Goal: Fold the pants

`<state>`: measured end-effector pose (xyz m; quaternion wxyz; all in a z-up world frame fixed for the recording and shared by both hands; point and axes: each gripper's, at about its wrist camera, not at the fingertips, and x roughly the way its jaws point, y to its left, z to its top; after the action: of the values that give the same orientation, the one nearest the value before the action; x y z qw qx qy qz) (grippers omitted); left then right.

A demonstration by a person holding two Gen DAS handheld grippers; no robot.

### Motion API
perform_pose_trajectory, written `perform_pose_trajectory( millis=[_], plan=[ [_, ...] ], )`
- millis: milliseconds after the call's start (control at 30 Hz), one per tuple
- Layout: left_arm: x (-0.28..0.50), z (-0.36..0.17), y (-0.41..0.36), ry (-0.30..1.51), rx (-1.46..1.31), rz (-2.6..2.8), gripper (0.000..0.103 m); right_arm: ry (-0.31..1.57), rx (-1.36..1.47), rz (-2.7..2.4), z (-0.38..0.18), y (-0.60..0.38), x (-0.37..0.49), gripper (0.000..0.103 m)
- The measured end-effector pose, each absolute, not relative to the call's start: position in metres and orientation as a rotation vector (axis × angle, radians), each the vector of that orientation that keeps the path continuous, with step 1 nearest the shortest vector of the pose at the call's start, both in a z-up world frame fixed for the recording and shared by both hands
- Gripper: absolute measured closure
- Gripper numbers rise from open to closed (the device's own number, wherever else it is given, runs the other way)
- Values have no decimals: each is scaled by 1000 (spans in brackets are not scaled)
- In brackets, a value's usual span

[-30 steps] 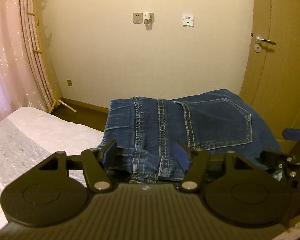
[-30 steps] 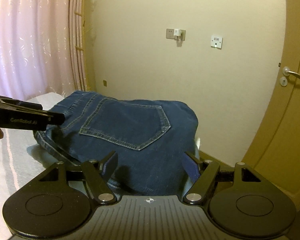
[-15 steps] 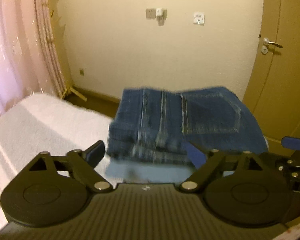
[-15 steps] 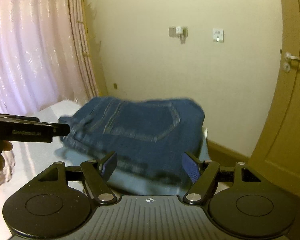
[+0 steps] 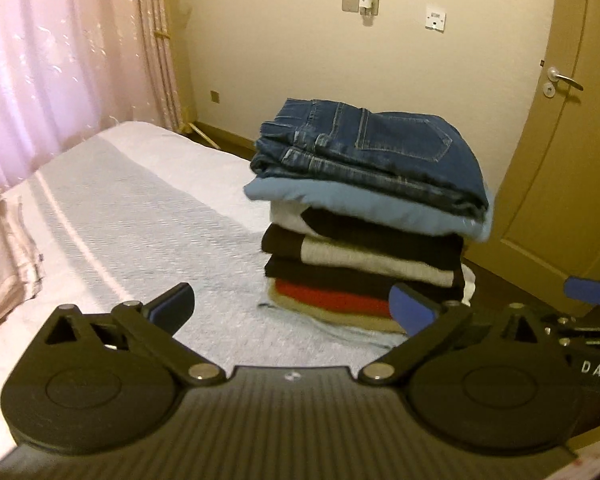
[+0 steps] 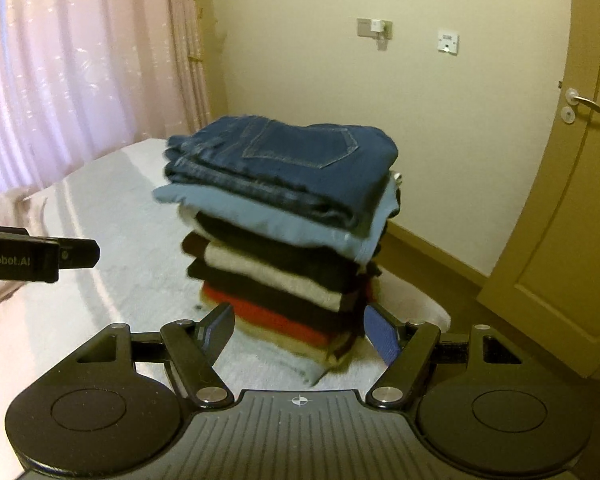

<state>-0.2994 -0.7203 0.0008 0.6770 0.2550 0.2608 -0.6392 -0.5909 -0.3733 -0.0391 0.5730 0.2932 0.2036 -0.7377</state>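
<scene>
Folded dark blue jeans (image 5: 380,152) lie on top of a tall pile of folded clothes (image 5: 364,264), back pocket up; the right wrist view shows the same jeans (image 6: 292,160) on the pile (image 6: 276,276). My left gripper (image 5: 292,304) hangs back from the pile, jaws opening wide, nothing between them. My right gripper (image 6: 298,330) is also open and empty, short of the pile's base. The left gripper's side (image 6: 40,258) shows at the left edge of the right wrist view.
The pile stands near the far corner of a bed with a white textured cover (image 5: 132,216). Pink curtains (image 5: 60,60) hang at the left. A cream wall with sockets (image 5: 360,2) lies behind, and a wooden door (image 5: 564,140) at the right. Pinkish cloth (image 5: 8,256) lies at the bed's left edge.
Both grippers have drawn back from the jeans, so the whole pile now shows. The left jaws have spread wider and no longer reach the denim.
</scene>
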Motion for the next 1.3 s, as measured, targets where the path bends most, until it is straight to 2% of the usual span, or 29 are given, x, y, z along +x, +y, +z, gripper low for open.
perform_pose_trajectory(
  millis=[167,567,967,1300],
  plan=[
    [-305,7,-672,601,574,-1435,1,510,714,-1690,-32,-342,-574,34],
    [-292,16,-579,629,661,-1483,1,397,890,-1727,-26,-274,-522,34],
    [-244,24,-490,611,691,-1537,1,369,881,-1786,-14,-208,-422,34],
    [-219,31,-443,585,695,-1565,1,355,862,-1811,-5,-180,-376,34]
  ],
)
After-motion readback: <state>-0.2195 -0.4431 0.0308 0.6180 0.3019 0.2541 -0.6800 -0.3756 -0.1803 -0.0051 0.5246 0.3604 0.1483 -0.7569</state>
